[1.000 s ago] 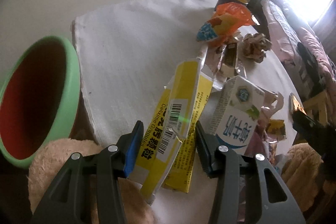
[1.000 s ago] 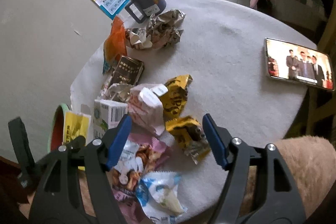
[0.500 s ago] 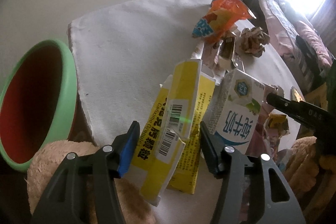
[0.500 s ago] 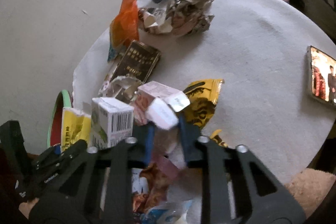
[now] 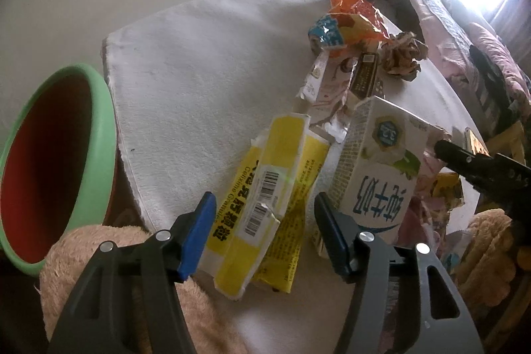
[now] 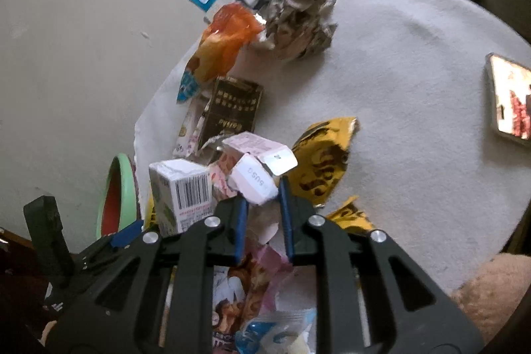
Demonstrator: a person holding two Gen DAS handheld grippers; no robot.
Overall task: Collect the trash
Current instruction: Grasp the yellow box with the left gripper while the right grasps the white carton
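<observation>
Gripping a crumpled pink-and-white carton (image 6: pixel 255 168), the right tongs (image 6: pixel 262 214) stand nearly closed, pads pressed on its lower end at the near edge of the worktop (image 6: pixel 398 88). The left tongs (image 5: pixel 262 234) stand about half open around a flattened yellow box (image 5: pixel 265 204) without pressing it. A green-rimmed bin (image 5: pixel 96 155) sits off the worktop's left edge.

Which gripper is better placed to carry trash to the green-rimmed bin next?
Right gripper: its jaws already pinch the crumpled pink-and-white carton. Left gripper merely straddles the flattened yellow box, ungripped.
</observation>
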